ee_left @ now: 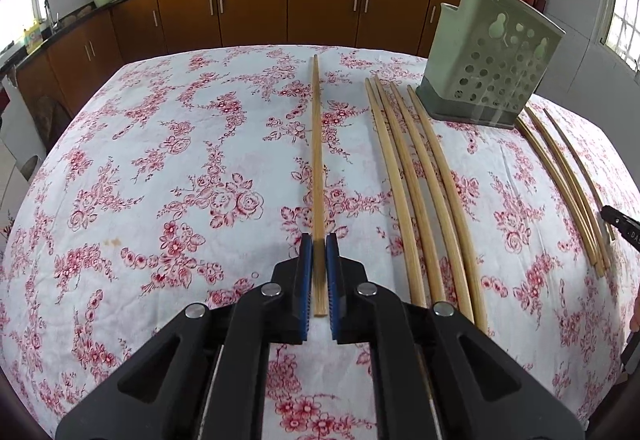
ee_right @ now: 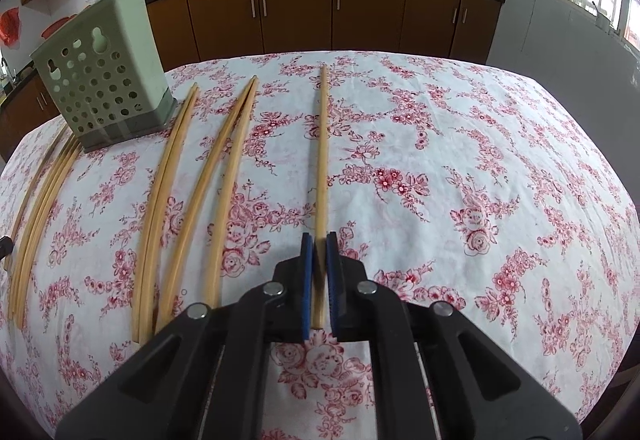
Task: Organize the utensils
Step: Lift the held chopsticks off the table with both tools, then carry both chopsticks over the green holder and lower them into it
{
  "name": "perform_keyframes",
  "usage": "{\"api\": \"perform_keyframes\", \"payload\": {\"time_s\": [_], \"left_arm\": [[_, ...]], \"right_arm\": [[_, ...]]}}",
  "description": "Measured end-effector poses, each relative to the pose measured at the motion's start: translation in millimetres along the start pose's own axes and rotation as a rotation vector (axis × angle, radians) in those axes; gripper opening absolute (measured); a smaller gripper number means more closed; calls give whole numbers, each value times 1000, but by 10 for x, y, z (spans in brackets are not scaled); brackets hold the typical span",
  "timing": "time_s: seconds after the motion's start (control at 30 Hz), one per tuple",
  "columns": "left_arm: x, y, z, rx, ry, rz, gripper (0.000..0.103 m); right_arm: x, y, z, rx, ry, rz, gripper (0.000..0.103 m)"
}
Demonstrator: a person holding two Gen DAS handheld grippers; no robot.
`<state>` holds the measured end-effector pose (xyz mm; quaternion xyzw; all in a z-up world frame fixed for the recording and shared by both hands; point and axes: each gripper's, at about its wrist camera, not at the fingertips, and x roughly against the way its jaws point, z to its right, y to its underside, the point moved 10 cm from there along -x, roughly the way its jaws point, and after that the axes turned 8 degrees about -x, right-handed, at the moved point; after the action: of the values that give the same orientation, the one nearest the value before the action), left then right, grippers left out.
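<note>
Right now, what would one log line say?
left tongs: around chopstick | right tongs: around another chopstick | holder: upright on table

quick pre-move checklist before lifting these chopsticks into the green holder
1. Left gripper straddles a single pale wooden chopstick: ok; blue pads sit either side of its near end.
2. Left grip firm: cannot tell; a sliver of gap may remain.
3. Right gripper straddles another single wooden chopstick: ok.
4. Right grip firm: cannot tell.
5. Pale green perforated plastic utensil holder upright on the floral tablecloth: ok; its top opening is not visible from either wrist view.
6. Neighbouring loose chopsticks apart from the straddled ones: ok; visible cloth between them in both views.
</note>
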<state>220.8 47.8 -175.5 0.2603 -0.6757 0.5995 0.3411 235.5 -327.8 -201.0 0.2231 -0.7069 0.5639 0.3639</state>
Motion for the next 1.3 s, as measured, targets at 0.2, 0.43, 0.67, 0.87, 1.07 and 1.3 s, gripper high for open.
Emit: {"api": "perform_keyframes", "payload": {"time_s": [0.2, 0.43, 0.67, 0.87, 1.07, 1.3], "left_arm": [[177, -28, -71, 28, 7, 27, 7], [672, -390, -228, 76, 5, 177, 7], [1158, -816, -346, 109, -12, 332, 7], [1437, -1110, -382, 113, -26, 418, 7], [1569, -1312, -377, 96, -46, 461, 7], [1600, -1441, -428, 94, -72, 472, 7]], "right_arm": [[396, -146, 20, 6, -20, 110, 8], [841, -427, 76, -25, -56, 230, 8], [1193, -780, 124, -84, -105, 345, 8], [1456, -1087, 102, -94, -129, 436, 8], [1568, -1273, 51, -91, -138, 472, 8], [1608, -1410, 27, -89, -122, 477, 7]]}}
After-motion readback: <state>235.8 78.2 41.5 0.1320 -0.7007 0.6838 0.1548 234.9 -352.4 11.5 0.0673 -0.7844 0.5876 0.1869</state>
